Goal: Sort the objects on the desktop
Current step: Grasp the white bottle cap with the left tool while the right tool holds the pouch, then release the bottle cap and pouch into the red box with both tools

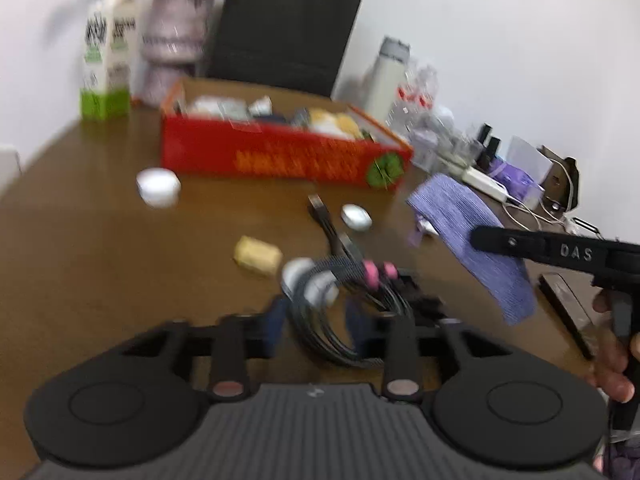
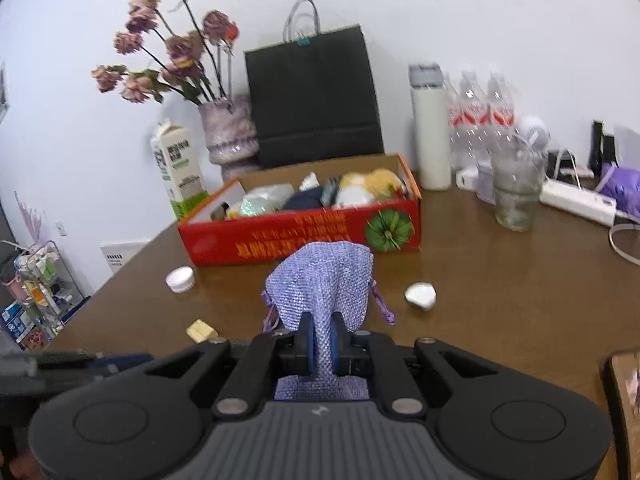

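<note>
My right gripper [image 2: 322, 346] is shut on a purple knitted drawstring pouch [image 2: 324, 280] and holds it above the brown table, in front of the red box [image 2: 304, 236]; the pouch also shows in the left wrist view [image 1: 472, 236]. My left gripper [image 1: 316, 320] is open around a coil of black cable [image 1: 340, 320] with pink ends, lying on the table. The left view is blurred. Loose on the table are a yellow block [image 1: 258, 256], a white cap [image 1: 158, 186] and a small silver-white case [image 1: 356, 216].
The red box holds several soft items. Behind it stand a milk carton [image 2: 178, 168], a vase of dried flowers [image 2: 230, 132], a black paper bag [image 2: 314, 96], a white bottle [image 2: 430, 124], water bottles, a glass [image 2: 514, 192] and a power strip [image 2: 576, 200].
</note>
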`<state>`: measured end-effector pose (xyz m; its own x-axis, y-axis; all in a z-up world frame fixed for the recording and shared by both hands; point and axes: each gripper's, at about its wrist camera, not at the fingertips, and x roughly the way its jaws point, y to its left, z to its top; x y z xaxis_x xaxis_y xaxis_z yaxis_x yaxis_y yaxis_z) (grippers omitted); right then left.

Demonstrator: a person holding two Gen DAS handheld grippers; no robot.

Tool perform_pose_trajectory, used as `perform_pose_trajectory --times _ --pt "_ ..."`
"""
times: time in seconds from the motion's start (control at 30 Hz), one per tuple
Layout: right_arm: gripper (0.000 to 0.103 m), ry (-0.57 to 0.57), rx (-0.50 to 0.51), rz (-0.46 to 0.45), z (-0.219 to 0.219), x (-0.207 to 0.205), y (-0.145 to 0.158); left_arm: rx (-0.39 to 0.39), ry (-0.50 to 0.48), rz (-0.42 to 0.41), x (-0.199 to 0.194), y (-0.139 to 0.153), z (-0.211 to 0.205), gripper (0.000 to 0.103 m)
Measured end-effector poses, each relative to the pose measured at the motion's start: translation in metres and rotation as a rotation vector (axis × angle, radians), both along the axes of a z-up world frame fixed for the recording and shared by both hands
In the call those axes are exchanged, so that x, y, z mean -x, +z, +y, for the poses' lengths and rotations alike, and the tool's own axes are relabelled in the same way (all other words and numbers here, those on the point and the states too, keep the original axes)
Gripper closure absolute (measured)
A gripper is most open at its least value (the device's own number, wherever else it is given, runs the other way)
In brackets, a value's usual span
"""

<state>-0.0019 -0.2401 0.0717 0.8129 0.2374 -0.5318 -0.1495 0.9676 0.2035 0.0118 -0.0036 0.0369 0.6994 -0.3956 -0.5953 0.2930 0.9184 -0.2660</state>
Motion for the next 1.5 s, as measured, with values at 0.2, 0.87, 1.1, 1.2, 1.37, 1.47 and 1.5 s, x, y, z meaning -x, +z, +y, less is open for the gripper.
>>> perform_pose_trajectory --times 0.2,0.87,1.1,1.2,1.37,1.47,1.5 --pt "0.096 -0.016 -0.001 -0.033 -0.011 0.011 0.007 -0.032 0.078 -0.059 -0.01 0.01 0.011 0.04" --pt "0.096 0.01 -0.058 -0.127 -0.007 -0.048 0.043 -0.044 0.132 -0.178 -0.127 0.053 0.046 0.062" --pt "0.096 0.079 -0.178 -0.159 0.013 -0.155 0.083 -0.137 0.162 -0.121 -0.209 0.086 0.026 0.062" --pt "0.096 0.04 -0.142 -0.029 0.027 -0.223 0.063 -0.191 0.157 -0.058 -0.243 0.074 0.02 0.062" --pt "0.075 0.038 -0.199 0.203 0.044 -0.294 0.008 -0.225 0.178 0.027 -0.267 0.045 0.02 0.059" --pt "0.065 0.039 -0.164 0.248 0.056 -0.306 -0.008 -0.21 0.141 0.031 -0.263 0.04 0.021 0.052" --pt "0.061 0.04 -0.155 0.243 0.057 -0.305 -0.008 -0.215 0.138 0.02 -0.261 0.041 0.022 0.05"
